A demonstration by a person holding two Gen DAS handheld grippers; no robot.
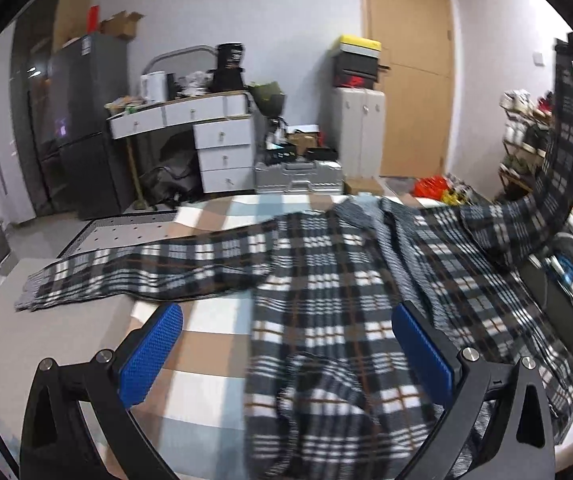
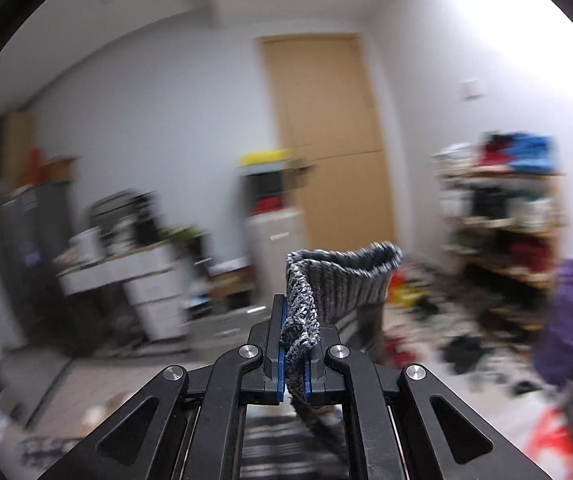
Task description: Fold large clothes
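the black, white and brown plaid knit garment point(image 1: 326, 280) sprawls soft and floppy across the bed point(image 1: 206, 344). right tool point(image 2: 295, 344) pinches its ribbed cuff point(image 2: 342, 276); left tool point(image 1: 286, 356) is spread, and could take the near hem.

In the right wrist view the whole room is smeared: the shelf point(image 2: 498, 216) on the right holds things too blurry to name, and so does the far table point(image 2: 126, 256). The plaid garment point(image 1: 326, 280) covers much of the bed point(image 1: 206, 344). Its raised sleeve point(image 1: 566, 128) runs off the top right edge. The near hem is cut off at the bottom edge.
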